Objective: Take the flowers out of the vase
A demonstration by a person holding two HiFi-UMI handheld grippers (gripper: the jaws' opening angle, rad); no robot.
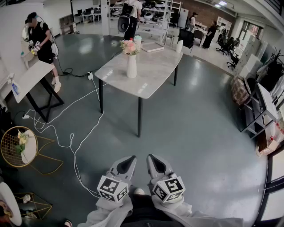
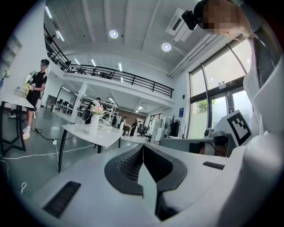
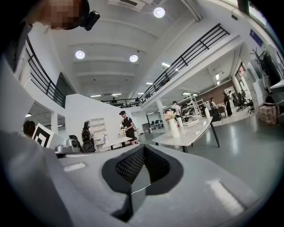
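1. Two grippers, the left gripper [image 1: 131, 159] and the right gripper [image 1: 151, 158], sit side by side low in the head view.
2. Each has its jaws pressed together, with nothing between them.
3. Pink flowers [image 1: 129, 46] stand in a white vase [image 1: 132, 66] on the pale table [image 1: 155, 71], well apart from both grippers.

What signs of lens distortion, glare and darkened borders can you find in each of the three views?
Head view: strong fisheye bends the room's edges, and the table shows pale ceiling reflections. Left gripper view: black round border, windows washed pale, the shut left tongs loom large. Right gripper view: same black border, ceiling lamps bloom white.
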